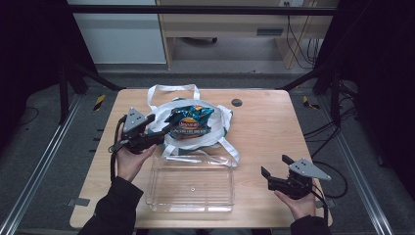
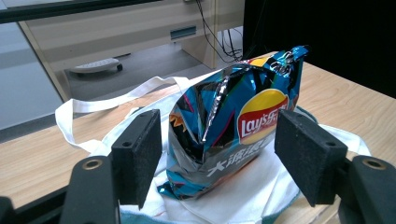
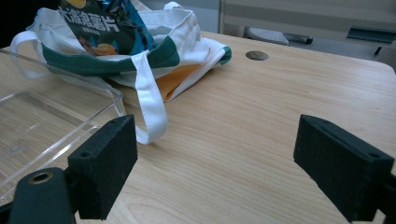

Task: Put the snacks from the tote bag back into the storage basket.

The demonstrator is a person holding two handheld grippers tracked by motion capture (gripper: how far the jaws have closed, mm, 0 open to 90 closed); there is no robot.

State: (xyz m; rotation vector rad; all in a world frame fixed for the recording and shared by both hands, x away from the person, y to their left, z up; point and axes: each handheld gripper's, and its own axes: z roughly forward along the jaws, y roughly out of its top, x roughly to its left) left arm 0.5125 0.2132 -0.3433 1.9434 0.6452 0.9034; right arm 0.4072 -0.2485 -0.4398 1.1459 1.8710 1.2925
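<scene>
On the wooden table (image 1: 264, 127), the left gripper (image 2: 219, 154) had its jaws spread around the chip bag (image 2: 233, 126) on the tote bag (image 1: 215, 134); the right gripper (image 3: 215, 163) gaped over bare wood, a clear tray (image 1: 191, 183) beside its left jaw.

"Lay's 乐事" logo and "大波浪" on blue chip bag (image 2: 233, 126).
</scene>
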